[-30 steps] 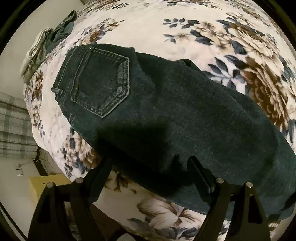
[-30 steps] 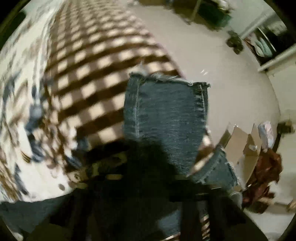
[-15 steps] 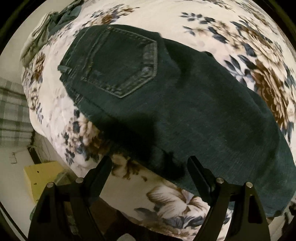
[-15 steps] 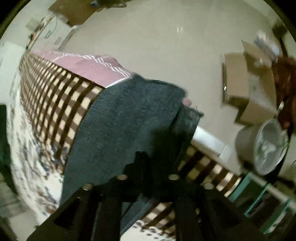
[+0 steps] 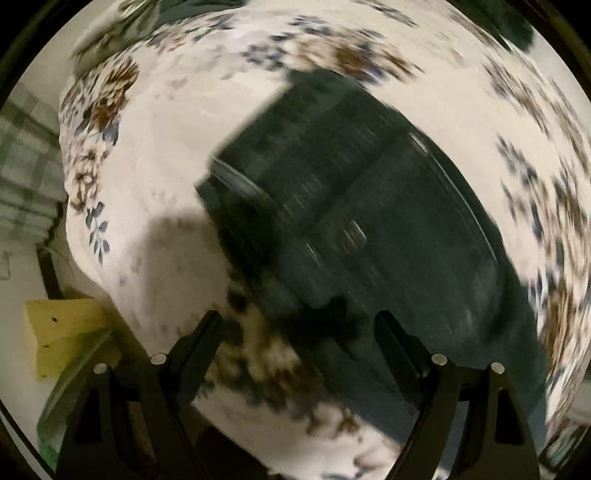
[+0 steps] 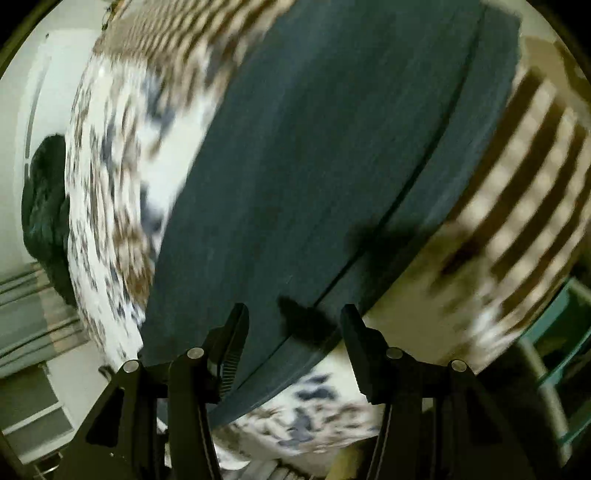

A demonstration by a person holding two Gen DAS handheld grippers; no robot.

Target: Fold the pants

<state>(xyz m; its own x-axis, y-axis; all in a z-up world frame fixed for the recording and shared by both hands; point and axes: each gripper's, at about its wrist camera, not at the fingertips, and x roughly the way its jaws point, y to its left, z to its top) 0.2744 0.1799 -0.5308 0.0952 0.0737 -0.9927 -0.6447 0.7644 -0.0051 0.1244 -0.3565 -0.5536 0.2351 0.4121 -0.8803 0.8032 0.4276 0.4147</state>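
Note:
Dark blue jeans (image 5: 369, 221) lie flat on a bed with a floral cover (image 5: 166, 155). In the left wrist view the image is blurred; the waist end lies toward the upper left. My left gripper (image 5: 299, 332) is open and empty above the jeans' near edge. In the right wrist view the jeans' legs (image 6: 314, 166) run up across the bed, one layer on the other. My right gripper (image 6: 295, 328) is open and empty just above the jeans' near edge.
A heap of dark clothes (image 5: 177, 11) lies at the bed's far edge, and also shows in the right wrist view (image 6: 44, 206). A checked blanket (image 6: 524, 155) covers the bed's right part. A yellow box (image 5: 62, 336) stands on the floor at left.
My right gripper has let go of the jeans' leg end and now hovers open over the legs laid on the bed. My left gripper has swung quickly over the jeans.

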